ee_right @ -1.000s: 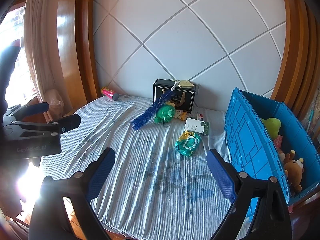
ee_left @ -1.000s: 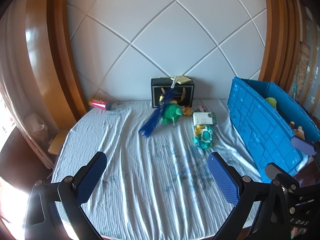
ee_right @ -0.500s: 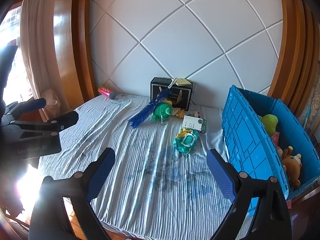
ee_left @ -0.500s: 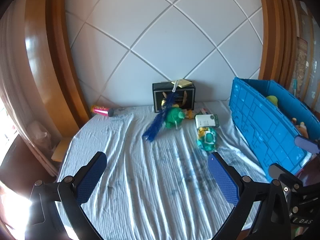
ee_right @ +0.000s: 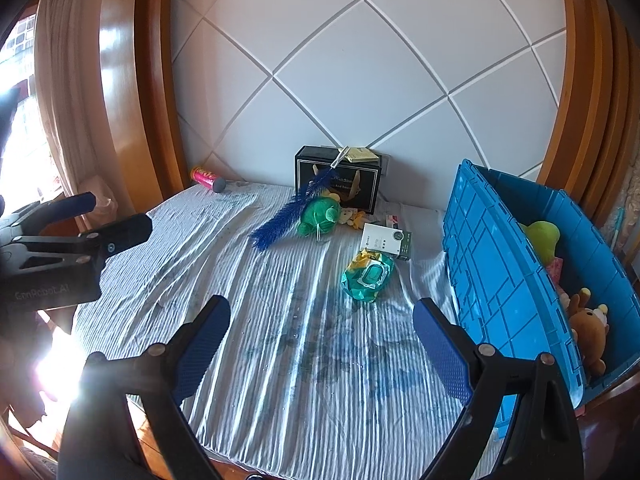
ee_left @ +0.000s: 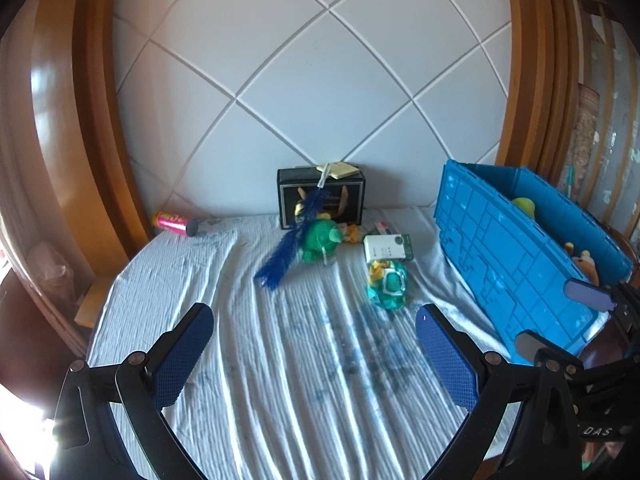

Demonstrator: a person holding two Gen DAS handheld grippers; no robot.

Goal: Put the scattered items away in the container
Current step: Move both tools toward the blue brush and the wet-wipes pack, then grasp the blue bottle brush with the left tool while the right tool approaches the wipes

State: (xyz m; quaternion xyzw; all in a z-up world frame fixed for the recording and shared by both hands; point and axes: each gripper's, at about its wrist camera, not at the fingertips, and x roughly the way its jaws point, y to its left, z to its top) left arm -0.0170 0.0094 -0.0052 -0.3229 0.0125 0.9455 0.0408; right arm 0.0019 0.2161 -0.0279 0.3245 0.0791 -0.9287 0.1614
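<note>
- The left gripper [ee_left: 314, 346] and the right gripper [ee_right: 320, 340], two in all, are hovering over the striped white bed sheet [ee_right: 280, 320], jaws spread apart and gripping nothing.
- Five loose items are lying on it: one blue feather duster [ee_right: 294, 210], one green plush toy [ee_right: 320, 216], one white carton [ee_right: 386, 240], one teal wipes pack [ee_right: 368, 276], one pink tube [ee_right: 206, 178].
- One blue plastic crate [ee_right: 504, 280] is standing at the right, holding one brown teddy bear [ee_right: 592, 328].
- One black box [ee_right: 338, 178] is standing against the wall.

the left tool [ee_right: 116, 220] body reads "genrobot.ai"; the right tool [ee_left: 560, 320] body shows "das".
</note>
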